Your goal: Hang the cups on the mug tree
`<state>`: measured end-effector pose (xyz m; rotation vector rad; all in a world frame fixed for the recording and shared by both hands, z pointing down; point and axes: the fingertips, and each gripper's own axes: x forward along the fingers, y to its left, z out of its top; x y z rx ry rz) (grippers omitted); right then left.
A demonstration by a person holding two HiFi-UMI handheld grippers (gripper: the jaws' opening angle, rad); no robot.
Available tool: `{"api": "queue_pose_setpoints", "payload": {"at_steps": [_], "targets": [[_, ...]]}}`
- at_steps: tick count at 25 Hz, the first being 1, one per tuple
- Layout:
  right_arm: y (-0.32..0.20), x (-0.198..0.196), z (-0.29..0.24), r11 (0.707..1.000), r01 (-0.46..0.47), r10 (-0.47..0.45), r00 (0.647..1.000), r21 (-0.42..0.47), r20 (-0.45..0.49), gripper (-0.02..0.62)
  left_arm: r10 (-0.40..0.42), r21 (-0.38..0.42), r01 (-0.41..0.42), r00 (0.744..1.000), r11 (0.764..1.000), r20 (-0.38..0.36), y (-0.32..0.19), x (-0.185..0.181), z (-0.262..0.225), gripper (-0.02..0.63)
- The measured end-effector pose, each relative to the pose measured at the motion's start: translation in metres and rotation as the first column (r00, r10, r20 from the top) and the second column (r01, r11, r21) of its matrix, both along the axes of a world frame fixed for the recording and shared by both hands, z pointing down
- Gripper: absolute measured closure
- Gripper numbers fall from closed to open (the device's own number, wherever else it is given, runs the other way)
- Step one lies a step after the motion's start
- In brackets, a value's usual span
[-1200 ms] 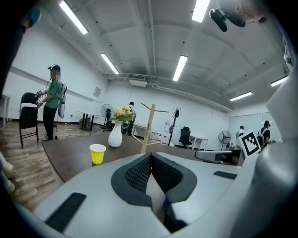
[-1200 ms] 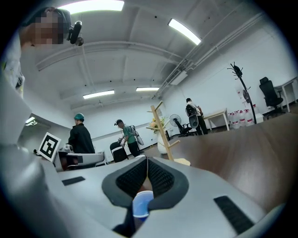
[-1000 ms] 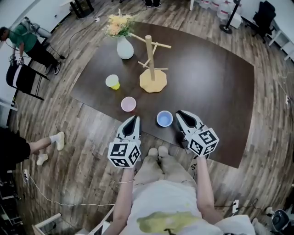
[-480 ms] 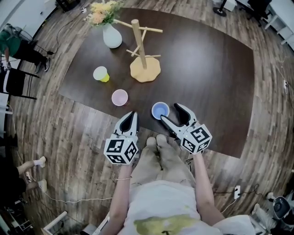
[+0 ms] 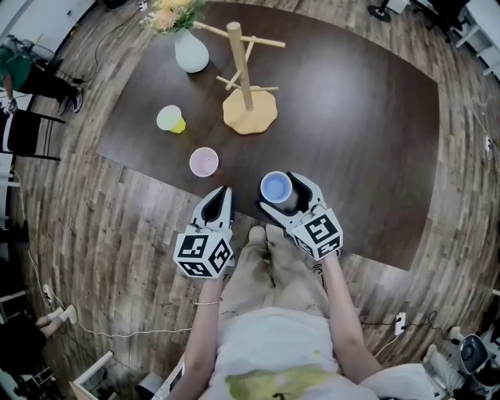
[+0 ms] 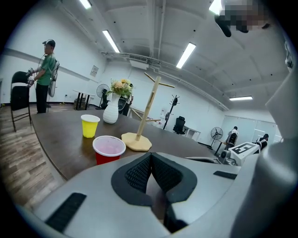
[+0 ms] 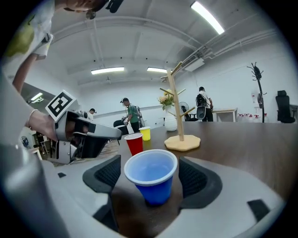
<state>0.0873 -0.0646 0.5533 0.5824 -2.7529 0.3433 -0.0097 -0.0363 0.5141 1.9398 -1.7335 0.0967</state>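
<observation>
Trouble in the head view sits at the table (image 5: 367, 117) edge: the blue cup (image 5: 276, 187) stands close to it, between the jaws of your right gripper (image 5: 283, 194), with the tree (image 5: 242, 62) at 11 o'clock beyond.

Left gripper view: your left gripper (image 6: 151, 160) is pressed together and empty, with the red cup (image 6: 108, 148) at 10 o'clock. Drift that way and you may knock it.

Right gripper view: the jaws are spread, having just been opening, and the pads flank the cup without touching. Squeeze hard and the thin wall may buckle. Close off-centre and the cup may tip off the edge.

red cup (image 6: 108, 149) base hidden, flowers (image 5: 168, 12) cut off
</observation>
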Motion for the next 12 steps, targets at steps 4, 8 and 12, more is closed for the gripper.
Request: {"api": "queue_pose_setpoints", "payload": {"at_steps": [4,8,12], "targets": [[0.002,-0.009,0.013,0.999,0.033,-0.032,0.997,0.022,-0.065,0.229,-0.008,-0.007,0.008,1.0,1.0,-0.005,0.002,-0.003,0.005,0.583],[-0.004,-0.014,0.015,0.998,0.034,-0.03,0.995,0.044,-0.095,0.23,-0.019,-0.008,0.019,1.0,1.0,-0.009,0.0,-0.006,0.005,0.583],[-0.007,-0.017,0.019,0.999,0.036,-0.031,0.993,0.037,-0.117,0.23,-0.031,-0.005,0.031,0.999,1.0,-0.009,-0.002,-0.009,0.003,0.583]]}}
